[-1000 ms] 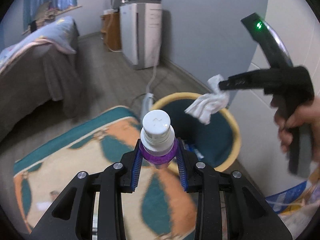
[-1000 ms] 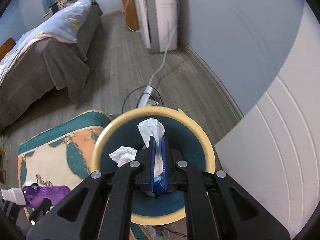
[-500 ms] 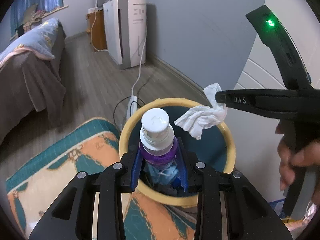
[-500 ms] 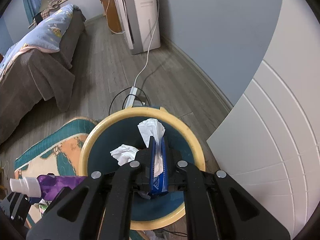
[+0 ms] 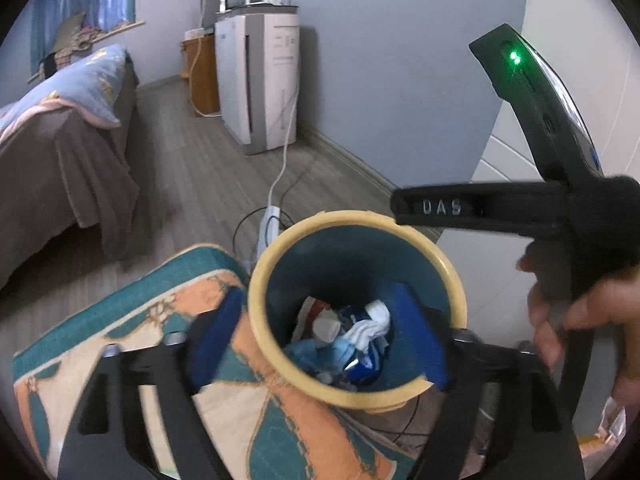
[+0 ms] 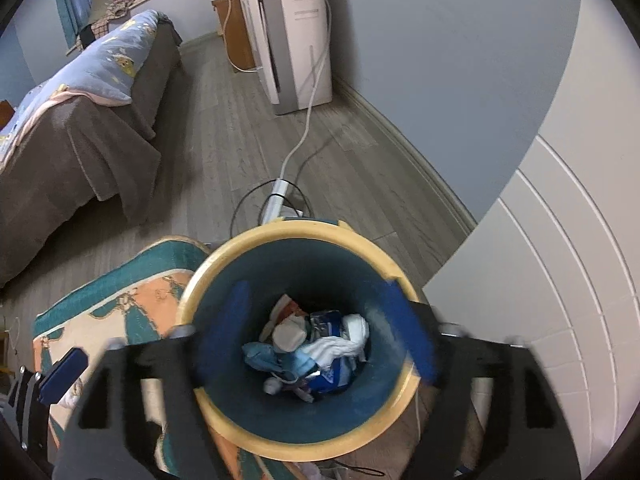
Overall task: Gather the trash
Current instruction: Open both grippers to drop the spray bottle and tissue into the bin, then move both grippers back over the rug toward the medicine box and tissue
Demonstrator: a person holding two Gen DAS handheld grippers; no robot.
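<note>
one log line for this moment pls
left gripper: open, empty | right gripper: open, empty | both over bin | trash inside

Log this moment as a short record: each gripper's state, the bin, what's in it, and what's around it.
left gripper: open, empty, over the bin
right gripper: open, empty, over the bin
bin: round, yellow rim, teal inside, upright on the floor
bin contents: white tissue, white-capped bottle, blue wrappers
rug: teal and orange, beside the bin
power strip: on the floor behind the bin
</note>
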